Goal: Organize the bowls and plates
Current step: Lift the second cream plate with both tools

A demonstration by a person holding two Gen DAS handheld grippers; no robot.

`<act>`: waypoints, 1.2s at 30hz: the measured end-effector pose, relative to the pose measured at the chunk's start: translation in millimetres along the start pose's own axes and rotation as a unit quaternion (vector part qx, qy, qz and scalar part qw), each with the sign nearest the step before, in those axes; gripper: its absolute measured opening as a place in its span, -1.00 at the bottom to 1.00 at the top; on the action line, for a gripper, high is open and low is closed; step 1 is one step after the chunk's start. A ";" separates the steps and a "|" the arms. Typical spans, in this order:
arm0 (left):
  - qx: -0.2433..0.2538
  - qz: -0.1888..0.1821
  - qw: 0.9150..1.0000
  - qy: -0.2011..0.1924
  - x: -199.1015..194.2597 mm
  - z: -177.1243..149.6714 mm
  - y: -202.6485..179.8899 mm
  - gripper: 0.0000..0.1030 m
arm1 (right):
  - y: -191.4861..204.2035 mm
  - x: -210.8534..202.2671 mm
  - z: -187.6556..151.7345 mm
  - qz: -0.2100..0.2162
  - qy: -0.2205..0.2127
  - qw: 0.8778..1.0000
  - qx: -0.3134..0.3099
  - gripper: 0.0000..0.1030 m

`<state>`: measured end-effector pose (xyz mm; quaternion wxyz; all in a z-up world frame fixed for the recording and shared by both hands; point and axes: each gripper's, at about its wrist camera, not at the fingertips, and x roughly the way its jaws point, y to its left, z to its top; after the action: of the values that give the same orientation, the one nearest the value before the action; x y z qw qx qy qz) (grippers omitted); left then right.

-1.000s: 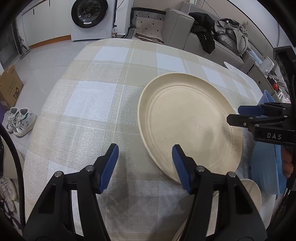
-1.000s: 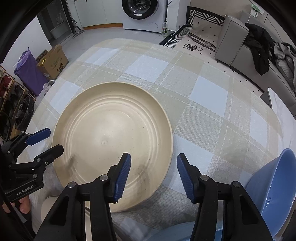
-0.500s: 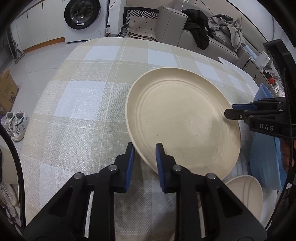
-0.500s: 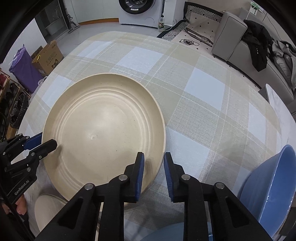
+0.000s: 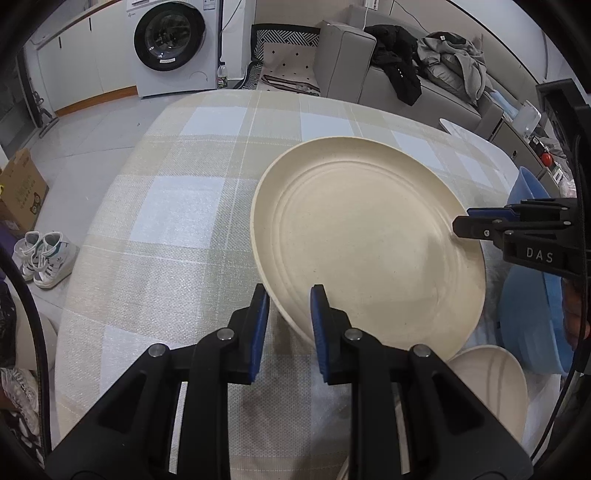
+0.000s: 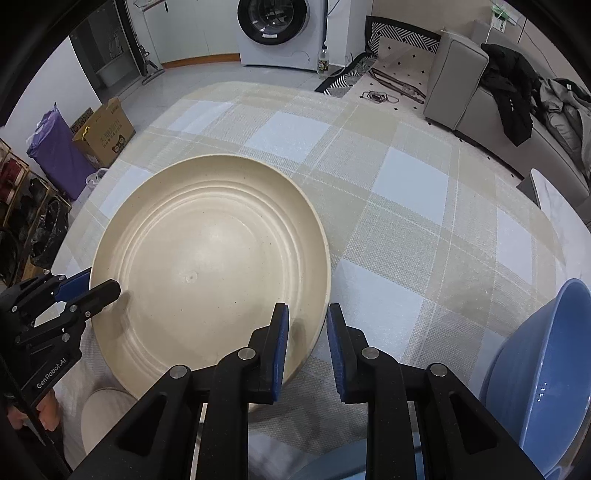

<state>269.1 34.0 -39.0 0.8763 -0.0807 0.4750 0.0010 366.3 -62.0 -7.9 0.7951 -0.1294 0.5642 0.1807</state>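
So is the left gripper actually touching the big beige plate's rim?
Touching. In the left wrist view the left gripper has the plate rim pinched between both blue pads.

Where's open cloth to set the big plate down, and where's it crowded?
Free: the checked tablecloth beyond and to the right of the big plate, toward the washing machine and sofa. Crowded: the near edge, with the blue bowl at right and a smaller cream plate under the big plate's near rim.

Readable text | "DAS" in white on right gripper [image 5: 460,225] body, right of left gripper | "GenRobot.AI" in white on left gripper [image 6: 110,290] body, left of right gripper | cardboard box [image 6: 105,133] print illegible
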 end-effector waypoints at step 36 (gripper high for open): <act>0.036 -0.006 0.995 -0.093 -173.9 -38.4 -31.3 -0.61 | 32.8 -152.5 -52.8 -0.007 -0.129 0.991 0.020 -0.58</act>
<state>144.1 10.7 89.6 0.9191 -0.0515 0.3904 -0.0139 261.7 -75.7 118.5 0.8651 -0.0932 0.4592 0.1790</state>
